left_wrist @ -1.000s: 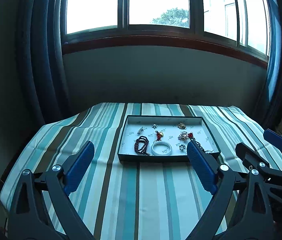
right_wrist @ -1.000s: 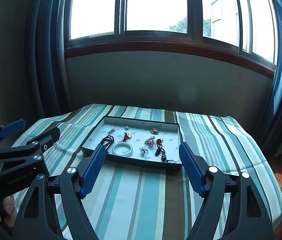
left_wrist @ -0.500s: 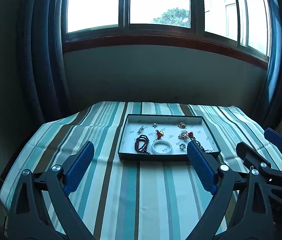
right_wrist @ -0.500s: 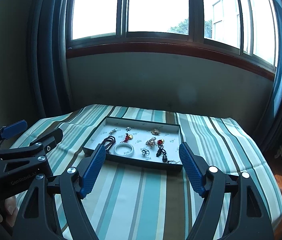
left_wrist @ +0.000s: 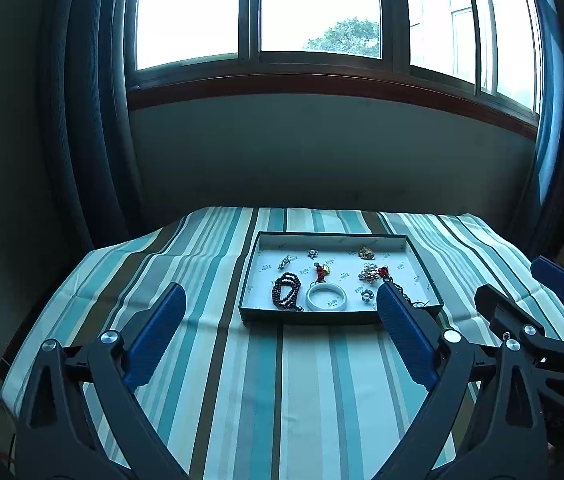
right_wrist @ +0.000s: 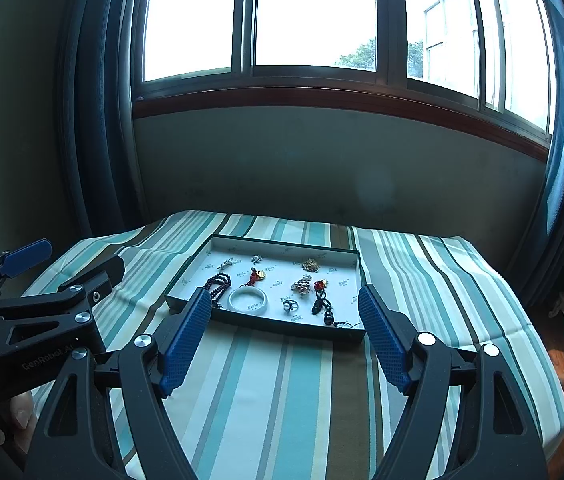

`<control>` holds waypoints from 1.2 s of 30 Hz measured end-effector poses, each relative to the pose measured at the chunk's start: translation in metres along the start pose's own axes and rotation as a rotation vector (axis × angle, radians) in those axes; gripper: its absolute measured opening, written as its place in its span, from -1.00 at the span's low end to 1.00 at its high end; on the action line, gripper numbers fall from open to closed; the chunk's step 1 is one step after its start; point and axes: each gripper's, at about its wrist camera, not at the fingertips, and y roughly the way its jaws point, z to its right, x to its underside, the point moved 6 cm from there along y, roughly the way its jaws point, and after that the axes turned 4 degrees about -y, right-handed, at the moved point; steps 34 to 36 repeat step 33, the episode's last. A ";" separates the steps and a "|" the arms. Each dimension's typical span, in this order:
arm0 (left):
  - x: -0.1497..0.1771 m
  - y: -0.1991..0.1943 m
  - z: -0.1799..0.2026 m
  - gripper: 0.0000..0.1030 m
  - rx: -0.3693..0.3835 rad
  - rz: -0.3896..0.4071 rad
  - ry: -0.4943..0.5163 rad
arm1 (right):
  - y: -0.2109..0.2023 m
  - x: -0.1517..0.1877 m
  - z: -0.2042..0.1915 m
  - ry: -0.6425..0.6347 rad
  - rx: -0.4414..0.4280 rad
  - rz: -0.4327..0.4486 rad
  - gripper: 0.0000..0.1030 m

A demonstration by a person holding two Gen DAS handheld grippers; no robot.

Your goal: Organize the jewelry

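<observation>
Our left tool and right tool hang wide open and empty above the striped counter. The jewelry tray lies near its far edge, long axis parallel to that edge, holding a white bangle.

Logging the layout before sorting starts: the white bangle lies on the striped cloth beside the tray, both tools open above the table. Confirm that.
Not quite. The white bangle lies inside the tray, as the right wrist view shows. Both tools are open.
</observation>
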 end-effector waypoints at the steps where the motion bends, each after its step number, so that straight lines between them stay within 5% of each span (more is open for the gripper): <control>1: 0.000 -0.001 0.000 0.87 0.000 0.004 -0.001 | 0.000 0.000 0.000 0.000 0.000 0.000 0.45; 27: 0.007 0.011 -0.001 0.96 -0.019 0.000 0.008 | 0.006 0.004 0.002 0.007 0.004 -0.020 0.45; 36: 0.019 0.040 -0.017 0.96 -0.049 -0.084 -0.010 | 0.028 0.013 0.022 0.032 0.030 -0.068 0.54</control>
